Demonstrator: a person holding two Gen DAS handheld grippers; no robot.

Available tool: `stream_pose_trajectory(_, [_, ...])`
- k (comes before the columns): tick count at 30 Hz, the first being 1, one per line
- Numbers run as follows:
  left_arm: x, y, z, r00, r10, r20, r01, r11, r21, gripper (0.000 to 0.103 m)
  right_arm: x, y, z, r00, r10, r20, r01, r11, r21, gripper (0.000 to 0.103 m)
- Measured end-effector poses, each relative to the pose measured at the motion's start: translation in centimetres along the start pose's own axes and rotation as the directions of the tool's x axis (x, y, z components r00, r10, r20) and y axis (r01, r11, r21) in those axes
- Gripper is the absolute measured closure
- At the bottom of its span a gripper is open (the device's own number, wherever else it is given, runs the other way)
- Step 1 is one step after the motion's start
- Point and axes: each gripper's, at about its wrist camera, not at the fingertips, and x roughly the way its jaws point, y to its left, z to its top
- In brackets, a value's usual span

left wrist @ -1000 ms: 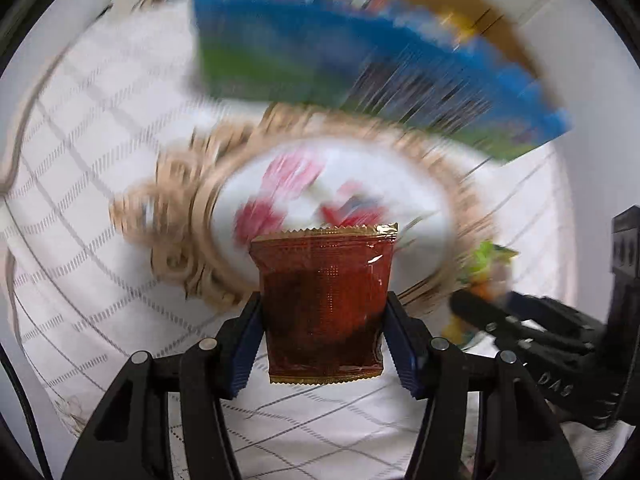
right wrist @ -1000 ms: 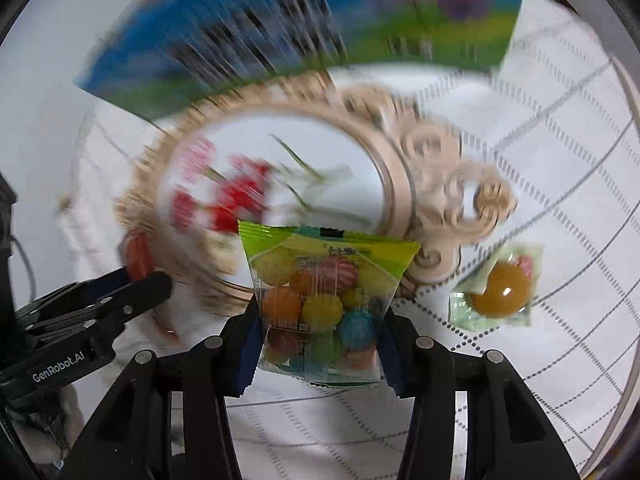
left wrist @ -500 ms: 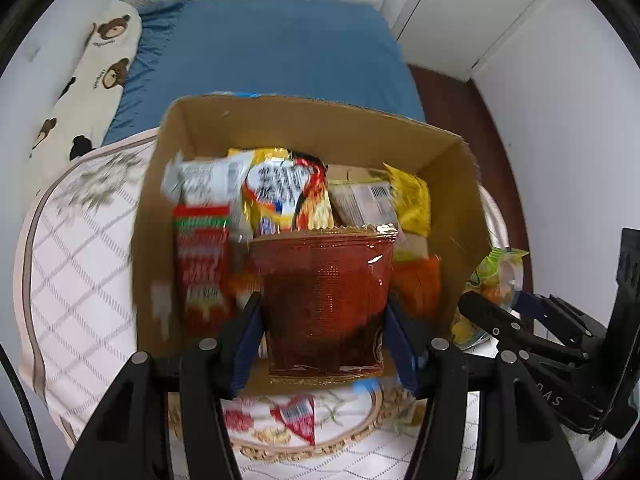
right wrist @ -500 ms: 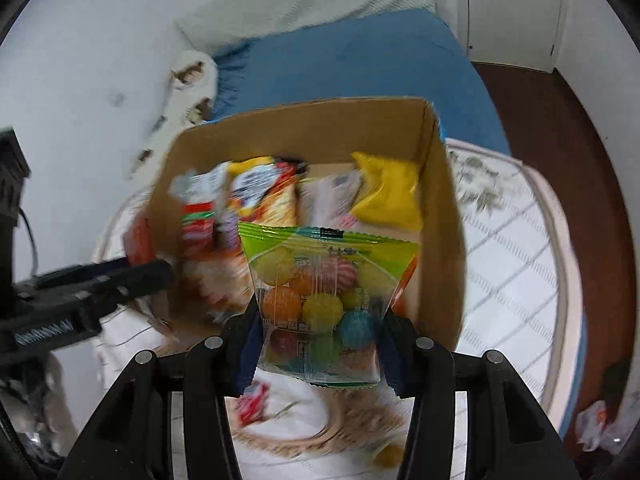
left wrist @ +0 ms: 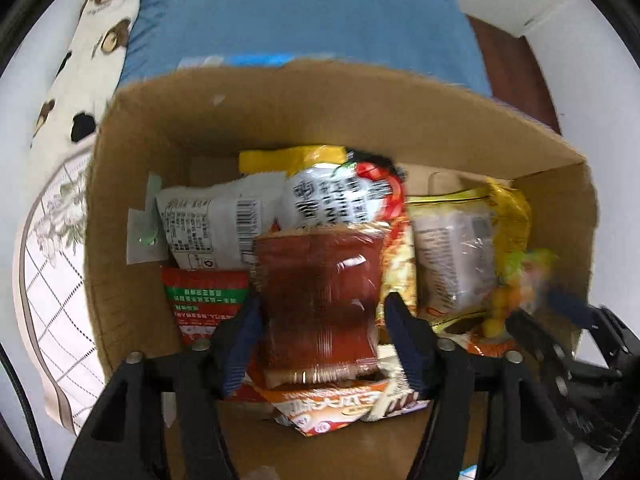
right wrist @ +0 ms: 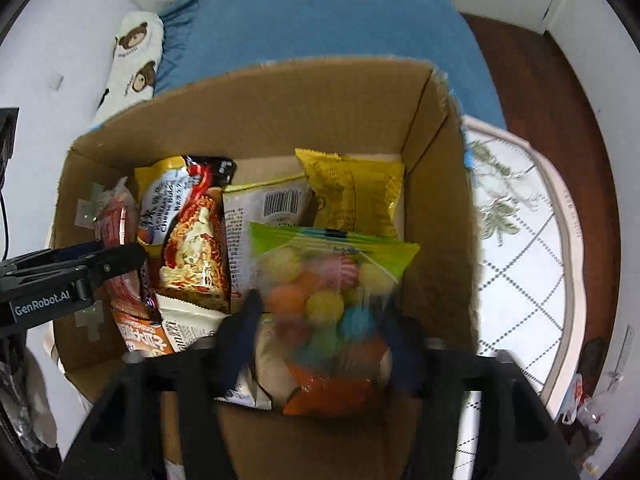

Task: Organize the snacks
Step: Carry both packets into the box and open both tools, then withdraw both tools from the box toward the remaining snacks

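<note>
We hold a dark red see-through snack packet (left wrist: 320, 304) tight in our left tool (left wrist: 322, 344). Its two blue fingers (left wrist: 404, 332) press on both sides of the packet. The packet hangs over the open brown cardboard box (left wrist: 288, 112), above the snacks near the front wall.

Our right tool (right wrist: 320, 340) squeezes a clear bag of round colourful candies with a green top (right wrist: 328, 280). This bag hangs over the right side of the box, close to the right wall.

The box sits on a counter covered with a white cloth with a grid pattern (right wrist: 528, 264). It stands at the far edge, next to a bed with a blue sheet (right wrist: 320, 20) and a white pillow with brown bears (right wrist: 134, 60).

Many snacks are already in the box. We see a yellow crinkly bag (right wrist: 356, 196) at the back, a noodle pack with red and black print (right wrist: 188, 232), a white pack with a barcode (left wrist: 212, 228) and a red and green flat packet (left wrist: 204, 296).

We think the job is well along. The two snacks in our tools are not dropped in yet. They look ready to go in next. We cannot tell if more snacks wait on the counter, because the box fills most of what we see.
</note>
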Motion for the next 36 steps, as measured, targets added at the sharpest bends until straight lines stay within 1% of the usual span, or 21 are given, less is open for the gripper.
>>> stream_pose_trajectory(1, [0.2, 0.1, 0.0, 1.0, -0.004, -0.003, 0.004, 1.0, -0.005, 0.028, 0.2, 0.0, 0.2, 1.0, -0.005, 0.004, 0.005, 1.0, -0.002, 0.013])
stream_pose_trajectory(3, [0.6, 0.4, 0.0, 1.0, -0.001, 0.009, 0.001, 1.0, -0.004, 0.025, 0.4, 0.1, 0.4, 1.0, -0.002, 0.003, 0.002, 1.0, -0.001, 0.013])
stream_pose_trajectory(6, [0.8, 0.3, -0.3, 1.0, 0.01, 0.024, -0.01, 1.0, 0.011, 0.025, 0.2, 0.1, 0.4, 1.0, -0.001, 0.004, 0.001, 1.0, -0.006, 0.013])
stream_pose_trajectory(8, [0.5, 0.2, -0.7, 0.998, 0.035, 0.052, -0.037, 0.999, 0.022, 0.024, 0.0, 0.0, 0.4, 1.0, -0.007, 0.005, 0.007, 1.0, -0.002, 0.013])
stream_pose_trajectory(10, [-0.2, -0.2, -1.5, 0.994, 0.057, 0.098, -0.061, 0.998, 0.035, 0.024, -0.4, -0.1, 0.3, 1.0, -0.014, 0.013, 0.014, 1.0, 0.003, 0.013])
stream_pose_trajectory(14, [-1.5, -0.7, -3.3, 0.984, 0.048, 0.171, -0.056, 0.997, 0.046, 0.024, -1.0, -0.2, -0.5, 0.999, -0.026, 0.034, 0.026, 1.0, 0.006, 0.013])
stream_pose_trajectory(16, [-2.0, -1.1, -4.5, 0.981, 0.058, 0.184, -0.069, 0.996, 0.054, 0.024, -1.4, -0.2, -1.0, 0.999, -0.029, 0.044, 0.029, 1.0, 0.009, 0.013])
stream_pose_trajectory(19, [-2.9, -1.5, -5.7, 0.978, 0.056, 0.2, -0.068, 0.996, 0.054, 0.024, -2.0, -0.2, -2.0, 0.998, -0.021, 0.062, 0.02, 1.0, 0.011, 0.013])
stream_pose_trajectory(21, [-3.9, -1.6, -6.7, 0.973, 0.05, 0.225, -0.064, 0.997, 0.052, 0.024, -2.8, -0.1, -2.8, 0.997, -0.01, 0.081, 0.008, 1.0, 0.017, 0.013])
stream_pose_trajectory(22, [-4.6, -1.6, -7.8, 0.969, 0.055, 0.242, -0.069, 0.996, 0.051, 0.024, -3.3, 0.0, -3.3, 0.995, -0.01, 0.095, 0.009, 1.0, 0.013, 0.013])
stream_pose_trajectory(25, [-6.3, -2.0, -9.0, 0.954, 0.06, 0.293, -0.076, 0.996, 0.044, 0.024, -4.9, 0.3, -4.7, 0.99, -0.014, 0.141, 0.014, 1.0, 0.006, 0.013])
stream_pose_trajectory(29, [-8.6, -2.0, -11.1, 0.925, 0.077, 0.372, -0.098, 0.995, 0.037, 0.024, -7.0, 1.0, -6.7, 0.979, -0.026, 0.201, 0.03, 0.999, -0.016, 0.013])
stream_pose_trajectory(32, [-9.8, -1.9, -12.8, 0.914, 0.07, 0.401, -0.093, 0.995, 0.038, 0.024, -8.7, 1.4, -8.5, 0.97, -0.016, 0.242, 0.023, 0.999, -0.027, 0.013])
stream_pose_trajectory(36, [-11.5, -1.9, -15.2, 0.892, 0.058, 0.447, -0.088, 0.995, 0.046, 0.024, -10.8, 1.8, -10.7, 0.956, -0.025, 0.292, 0.04, 0.998, -0.045, 0.013])
